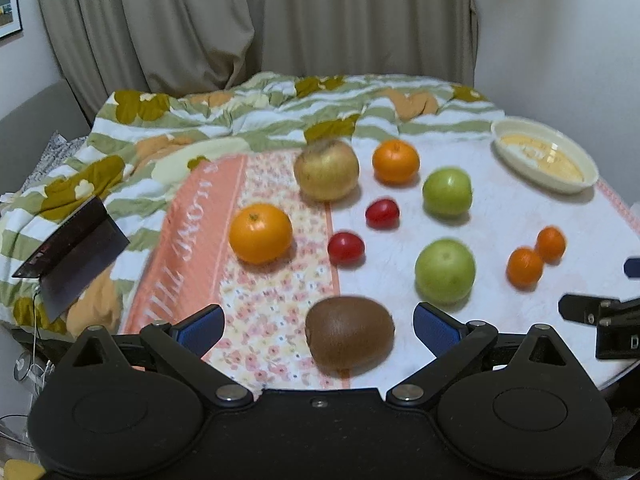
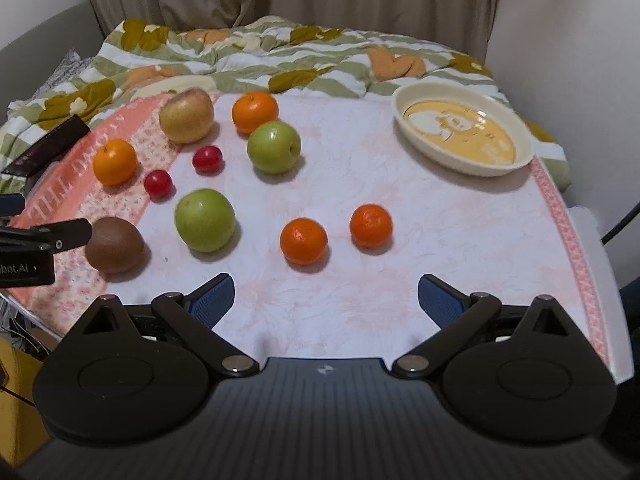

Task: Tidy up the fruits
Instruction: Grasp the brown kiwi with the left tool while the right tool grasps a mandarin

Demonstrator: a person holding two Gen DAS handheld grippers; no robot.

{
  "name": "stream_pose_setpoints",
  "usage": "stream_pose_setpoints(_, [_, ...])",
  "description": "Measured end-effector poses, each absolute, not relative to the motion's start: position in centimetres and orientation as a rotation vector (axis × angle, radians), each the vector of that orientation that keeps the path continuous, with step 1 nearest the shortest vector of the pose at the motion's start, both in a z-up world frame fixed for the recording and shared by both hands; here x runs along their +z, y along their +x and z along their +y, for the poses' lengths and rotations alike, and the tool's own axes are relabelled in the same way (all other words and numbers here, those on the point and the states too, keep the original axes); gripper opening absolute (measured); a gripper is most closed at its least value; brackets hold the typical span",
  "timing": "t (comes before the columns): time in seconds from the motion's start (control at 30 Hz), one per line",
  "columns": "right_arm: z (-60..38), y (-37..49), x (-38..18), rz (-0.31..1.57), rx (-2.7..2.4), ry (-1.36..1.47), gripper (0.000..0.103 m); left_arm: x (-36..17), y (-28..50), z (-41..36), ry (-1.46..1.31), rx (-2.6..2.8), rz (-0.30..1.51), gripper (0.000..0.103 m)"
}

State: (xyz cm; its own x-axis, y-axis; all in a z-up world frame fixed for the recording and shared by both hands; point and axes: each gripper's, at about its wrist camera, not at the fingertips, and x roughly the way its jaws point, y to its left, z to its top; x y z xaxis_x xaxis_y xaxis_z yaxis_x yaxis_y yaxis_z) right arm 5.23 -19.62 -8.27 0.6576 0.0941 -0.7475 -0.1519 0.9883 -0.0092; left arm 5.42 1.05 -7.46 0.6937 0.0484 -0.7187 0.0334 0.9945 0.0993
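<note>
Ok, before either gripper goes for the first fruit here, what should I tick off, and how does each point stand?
1. Left gripper jaws open and holding nothing: ok.
2. Right gripper jaws open and holding nothing: ok.
3. Kiwi lies loose on the cloth between the left jaws' tips, no other fruit touching it: ok.
4. Dish free of fruit, ready to receive: ok.
5. Two small oranges stand apart in the right view, with room to grip one: ok.
6. Cloth flat under the fruit: ok, though the bedding behind is rumpled.
</note>
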Motion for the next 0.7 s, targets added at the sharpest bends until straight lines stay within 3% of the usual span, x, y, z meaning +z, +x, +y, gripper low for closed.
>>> stream_pose_setpoints(0.2, [-18.8,6.9,-11.2,0.853,0.158,-0.092,0.102,-10.5,6.2,0.5,0.116,-0.011,0.836,0.095])
stream_pose_setpoints(0.7, [-18.2,9.4,-12.8,0.826,0.196,-0.055,0.078,-12.1,7.4,0.0,0.082,-0.015,0.862,0.071])
